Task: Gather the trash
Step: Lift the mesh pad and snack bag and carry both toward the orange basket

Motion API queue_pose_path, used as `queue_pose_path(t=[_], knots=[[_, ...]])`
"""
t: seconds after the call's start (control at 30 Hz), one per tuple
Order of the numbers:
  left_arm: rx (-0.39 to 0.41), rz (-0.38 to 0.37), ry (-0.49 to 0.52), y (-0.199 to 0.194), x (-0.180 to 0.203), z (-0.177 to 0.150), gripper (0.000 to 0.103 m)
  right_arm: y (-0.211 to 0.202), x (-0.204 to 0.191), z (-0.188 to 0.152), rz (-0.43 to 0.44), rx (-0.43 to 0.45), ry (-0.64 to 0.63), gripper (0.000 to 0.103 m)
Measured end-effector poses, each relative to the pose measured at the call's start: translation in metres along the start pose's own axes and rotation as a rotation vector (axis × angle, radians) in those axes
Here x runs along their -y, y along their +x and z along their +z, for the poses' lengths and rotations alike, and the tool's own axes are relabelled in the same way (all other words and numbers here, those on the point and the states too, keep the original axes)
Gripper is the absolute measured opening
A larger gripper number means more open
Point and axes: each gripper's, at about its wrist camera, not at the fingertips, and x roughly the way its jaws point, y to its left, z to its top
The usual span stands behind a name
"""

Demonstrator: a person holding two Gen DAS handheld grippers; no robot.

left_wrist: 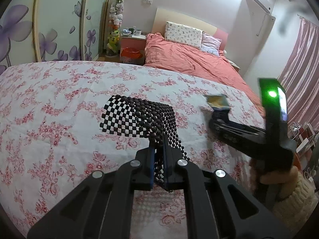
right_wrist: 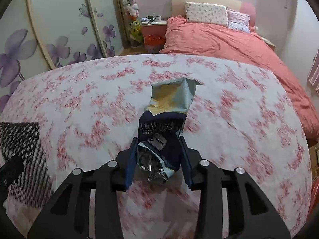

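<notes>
1. The left gripper (left_wrist: 158,149) sits low in the middle of its view. Its jaws are pinched tight on a black mesh bag (left_wrist: 139,117) that lies on the flowered desk (left_wrist: 49,99).
2. The right gripper (right_wrist: 158,155) sits low in the middle of its view. A snack wrapper (right_wrist: 165,119) lies between its jaws, which stand narrow and look closed on its crumpled end.
3. The rest of the wrapper sticks out past the jaws, over the desk.
4. The wrapper is thin and shiny. I think it could slip out if the squeeze is weak.
5. The bag looks floppy and folded. Its mouth may not be open, so the wrapper could miss and fall on the desk.
</notes>
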Motion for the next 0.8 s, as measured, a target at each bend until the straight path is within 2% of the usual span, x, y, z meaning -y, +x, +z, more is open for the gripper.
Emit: queue_pose_path(t=[0.07, 0.17, 0.47, 0.8], knots=[[-0.002, -0.010, -0.003, -0.001, 0.005, -0.002, 0.008, -0.009, 0.011, -0.004, 0.019, 0.007, 0.021, 0.026], [0.000, -0.023, 0.007, -0.006, 0.016, -0.004, 0.008, -0.028, 0.030, -0.014, 0.037, 0.025, 0.057, 0.023], [0.019, -0.068, 0.057, -0.029, 0.057, -0.011, 0.008, -0.098, 0.070, -0.053, 0.072, 0.139, 0.145, 0.023], [0.041, -0.152, 0.126, -0.055, 0.115, -0.018, 0.008, -0.171, 0.085, -0.089, 0.030, 0.298, 0.143, 0.023]])
